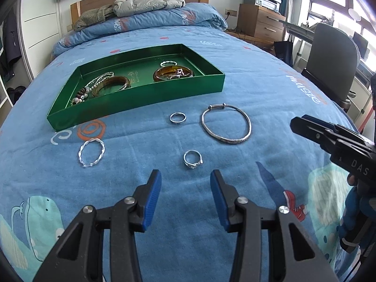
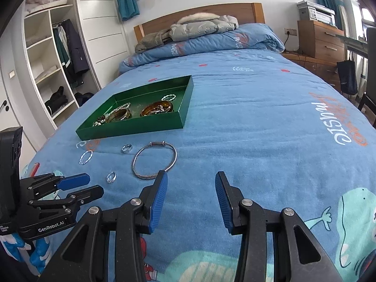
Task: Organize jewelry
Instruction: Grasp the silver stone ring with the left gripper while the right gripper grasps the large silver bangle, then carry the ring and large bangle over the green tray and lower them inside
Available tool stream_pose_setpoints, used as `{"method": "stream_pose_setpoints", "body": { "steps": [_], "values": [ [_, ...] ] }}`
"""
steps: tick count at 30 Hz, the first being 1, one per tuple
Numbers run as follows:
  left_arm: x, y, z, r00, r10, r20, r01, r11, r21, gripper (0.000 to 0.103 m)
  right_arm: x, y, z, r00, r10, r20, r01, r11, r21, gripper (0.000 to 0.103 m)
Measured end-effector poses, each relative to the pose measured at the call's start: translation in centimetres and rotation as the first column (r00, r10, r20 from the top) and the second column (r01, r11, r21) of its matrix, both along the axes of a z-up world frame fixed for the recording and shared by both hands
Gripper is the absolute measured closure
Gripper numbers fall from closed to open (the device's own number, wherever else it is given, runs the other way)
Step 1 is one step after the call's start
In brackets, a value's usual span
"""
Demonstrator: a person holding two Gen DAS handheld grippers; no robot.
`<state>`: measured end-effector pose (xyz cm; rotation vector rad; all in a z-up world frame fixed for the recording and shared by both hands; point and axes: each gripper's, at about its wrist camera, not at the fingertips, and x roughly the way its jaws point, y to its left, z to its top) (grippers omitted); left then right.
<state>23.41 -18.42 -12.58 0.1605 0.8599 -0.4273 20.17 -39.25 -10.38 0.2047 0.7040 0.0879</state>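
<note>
Both tools [image 1: 185,178] [image 2: 191,179] gape empty above two rings [image 1: 193,159] and two bracelets [image 1: 226,125].

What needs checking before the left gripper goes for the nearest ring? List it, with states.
1. Left gripper open, nothing between the fingers: ok.
2. Knotted ring lies apart from other pieces on the bedspread: ok.
3. Right gripper open, holding nothing: ok.
4. Right gripper clear of the big bangle: cannot tell; one finger overlaps its rim.
5. Green tray has bare floor left: ok.
</note>
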Motion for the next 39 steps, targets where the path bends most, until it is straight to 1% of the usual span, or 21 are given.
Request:
{"method": "stream_pose_setpoints", "body": {
  "steps": [8,13,16,18,20,22,26,29,30,31,32,34,35,36,39],
  "values": [
    [1.0,-0.8,-0.3,1.0,-0.007,-0.011,0.007,1.0,-0.019,0.062,1.2,0.6,0.2,0.999,0.041,-0.002,-0.041,0.999,-0.007,0.061],
    [1.6,-1.0,-1.1,0.999,-0.009,-0.033,0.008,1.0,-0.027,0.063,2.6,1.2,-0.2,0.998,0.062,-0.018,-0.062,0.998,-0.006,0.061],
    [1.7,-1.0,-1.4,1.0,-0.012,-0.026,0.011,1.0,-0.026,0.068,3.4,1.5,-0.9,0.997,0.074,-0.034,-0.074,0.997,0.0,0.061],
    [1.9,-1.0,-1.4,1.0,-0.013,-0.025,0.012,0.999,-0.032,0.073,3.9,1.7,-1.2,0.996,0.08,-0.044,-0.079,0.997,0.008,0.061],
    [2.1,-0.8,-1.5,1.0,-0.011,-0.024,0.01,0.999,-0.034,0.082,4.3,1.7,-1.3,0.995,0.084,-0.049,-0.084,0.996,0.016,0.061],
    [2.2,-0.7,-1.6,1.0,-0.011,-0.019,0.011,0.999,-0.031,0.085,4.6,1.8,-1.2,0.995,0.084,-0.049,-0.083,0.996,0.012,0.061],
    [2.0,-0.7,-1.6,1.0,-0.018,-0.01,0.018,1.0,-0.025,0.085,5.5,2.0,-1.4,0.995,0.086,-0.058,-0.086,0.996,0.008,0.061],
    [2.0,-0.5,-1.5,1.0,-0.016,-0.007,0.016,0.999,-0.031,0.086,6.2,2.4,-1.7,0.991,0.107,-0.075,-0.106,0.994,0.01,0.061],
    [2.0,-0.6,-1.5,1.0,-0.017,-0.004,0.017,0.999,-0.03,0.085,6.4,2.6,-1.7,0.99,0.118,-0.079,-0.118,0.993,0.003,0.062],
    [2.0,-0.5,-1.5,1.0,-0.017,-0.003,0.017,0.999,-0.031,0.086,6.6,2.9,-1.7,0.988,0.126,-0.085,-0.127,0.992,-0.006,0.067],
    [1.9,-0.6,-1.4,1.0,-0.017,-0.002,0.017,0.999,-0.032,0.086,7.0,3.1,-1.8,0.987,0.13,-0.096,-0.132,0.991,-0.015,0.069],
    [2.0,-0.5,-1.4,1.0,-0.017,-0.001,0.016,0.999,-0.038,0.086,7.7,3.3,-2.2,0.983,0.13,-0.128,-0.135,0.99,-0.03,0.08],
    [2.0,-0.4,-1.3,1.0,-0.015,0.001,0.015,0.999,-0.041,0.086,8.0,3.4,-2.5,0.979,0.132,-0.153,-0.14,0.989,-0.041,0.083],
    [2.0,-0.3,-1.2,1.0,-0.014,0.005,0.015,0.999,-0.044,0.086,8.3,3.5,-2.9,0.975,0.131,-0.178,-0.143,0.988,-0.054,0.085],
    [2.2,0.2,-1.0,1.0,-0.005,0.008,0.006,0.998,-0.061,0.086,8.9,3.6,-3.2,0.965,0.142,-0.223,-0.158,0.986,-0.057,0.086]
  ]
}}
